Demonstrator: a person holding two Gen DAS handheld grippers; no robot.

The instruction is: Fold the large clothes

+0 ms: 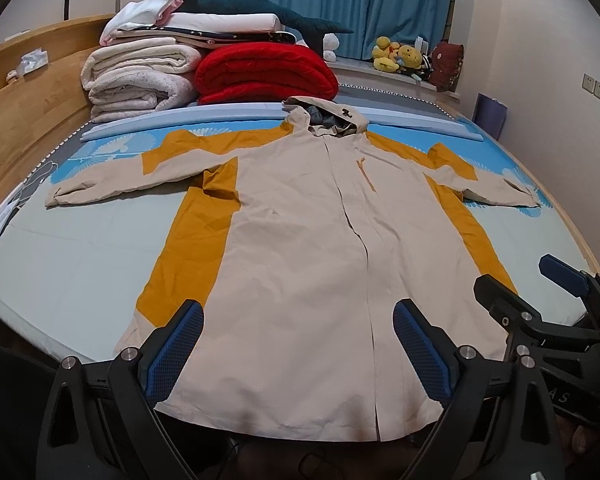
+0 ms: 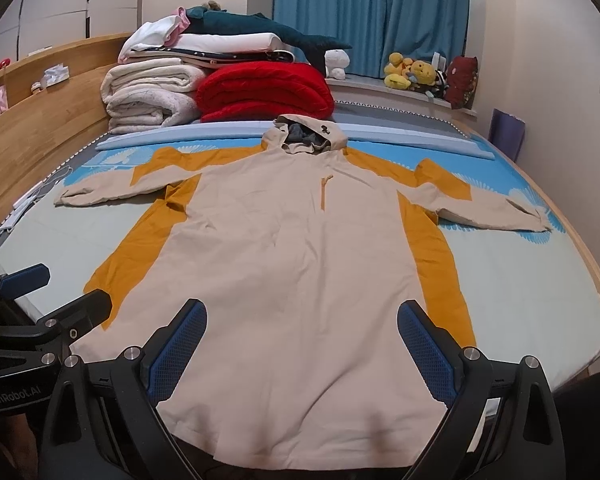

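- Currently, the left gripper (image 1: 298, 344) is being held wide open, empty, above the jacket (image 1: 300, 248) hem.
- The right gripper (image 2: 302, 344) is being held likewise, just beside it.

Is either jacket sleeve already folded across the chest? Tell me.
No: in the left wrist view, the jacket lies flat with both sleeves spread out sideways on the bed.

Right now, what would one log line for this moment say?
jacket: flat on bed, unfolded | left tongs: open, empty | right tongs: open, empty | fold: not started
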